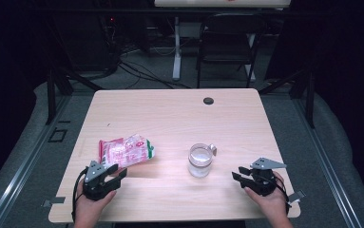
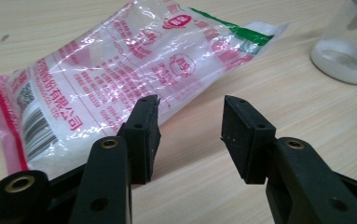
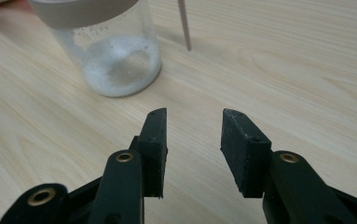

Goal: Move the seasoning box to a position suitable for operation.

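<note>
A: High view, nearest edge first: what sits closest to the person?

B: Two hands come in from the bottom edge, each holding a black gripper on a pale wooden tabletop [image 1: 170, 118]. The left gripper [image 1: 118, 170] is at the near left, the right gripper [image 1: 237, 173] at the near right, well apart from each other.

A: How do the jaws stand?

B: On both grippers the jaws are apart with nothing between them. In the left gripper view, bare wood shows through the gap; the same holds in the right gripper view.

A: What lies just past the left gripper?

B: A clear plastic bag [image 1: 126, 150] with pink and red print and a green band at its far end lies flat, holding white grains. In the left gripper view the bag [image 2: 120, 79] sits just ahead of the jaw on the picture's left, very close to its tip; whether they touch I cannot tell.

A: And beyond the right gripper?

B: A glass jar [image 1: 200, 160] stands upright near the middle of the tabletop, between the two grippers and a little farther out. In the right gripper view the jar [image 3: 113, 56] has white powder at its bottom and stands ahead and to the picture's left of the jaws, apart from them.

A: Farther still?

B: A small dark round plug [image 1: 208, 100] near the far edge, then a folding chair [image 1: 227, 42] on the floor.
</note>
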The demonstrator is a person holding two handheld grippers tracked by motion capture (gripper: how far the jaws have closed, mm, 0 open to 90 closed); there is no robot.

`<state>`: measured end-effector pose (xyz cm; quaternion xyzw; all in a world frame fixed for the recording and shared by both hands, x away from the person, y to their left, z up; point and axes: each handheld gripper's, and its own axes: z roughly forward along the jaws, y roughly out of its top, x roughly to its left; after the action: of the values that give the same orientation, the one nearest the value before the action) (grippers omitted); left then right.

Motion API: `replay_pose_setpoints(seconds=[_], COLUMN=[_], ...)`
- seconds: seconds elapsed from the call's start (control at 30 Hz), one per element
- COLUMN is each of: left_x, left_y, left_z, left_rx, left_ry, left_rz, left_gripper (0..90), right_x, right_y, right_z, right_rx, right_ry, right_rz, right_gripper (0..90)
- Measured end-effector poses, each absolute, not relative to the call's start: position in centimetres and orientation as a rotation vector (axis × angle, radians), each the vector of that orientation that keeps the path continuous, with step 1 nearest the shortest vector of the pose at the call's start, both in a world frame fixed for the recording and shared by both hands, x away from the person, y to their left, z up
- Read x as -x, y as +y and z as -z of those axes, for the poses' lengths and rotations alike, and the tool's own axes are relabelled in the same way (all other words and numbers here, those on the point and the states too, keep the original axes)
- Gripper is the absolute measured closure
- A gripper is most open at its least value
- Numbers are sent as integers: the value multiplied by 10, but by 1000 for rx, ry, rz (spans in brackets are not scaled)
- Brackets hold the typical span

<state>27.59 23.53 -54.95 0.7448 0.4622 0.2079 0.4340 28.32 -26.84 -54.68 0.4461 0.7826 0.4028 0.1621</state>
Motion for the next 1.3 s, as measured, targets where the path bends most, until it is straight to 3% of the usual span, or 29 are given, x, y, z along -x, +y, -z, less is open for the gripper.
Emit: replay_pose_setpoints(seconds=[0.47,0.63,0.77,1.13,1.3], left_x=[-271,-264,-259,-252,-250], left_y=[229,236,242,247,247], left_z=[548,548,547,548,548], left_rx=[-1880,-1849,-1797,-1825,-1828], left_ry=[1107,1151,1152,1177,1185], left_rz=[-483,-495,-467,-466,-472], left_gripper=[527,515,571,615,642], right_x=[-298,-314,-328,-358,-371], right_y=[-244,-229,-218,-210,-204], right_z=[544,539,540,554,564], right_rx=[-1189,-1153,-1124,-1153,-1166], right_ry=[2269,2256,2263,2285,2288], right_rz=[-1158,-1168,-1143,-1094,-1083], right_gripper=[609,648,677,684,751])
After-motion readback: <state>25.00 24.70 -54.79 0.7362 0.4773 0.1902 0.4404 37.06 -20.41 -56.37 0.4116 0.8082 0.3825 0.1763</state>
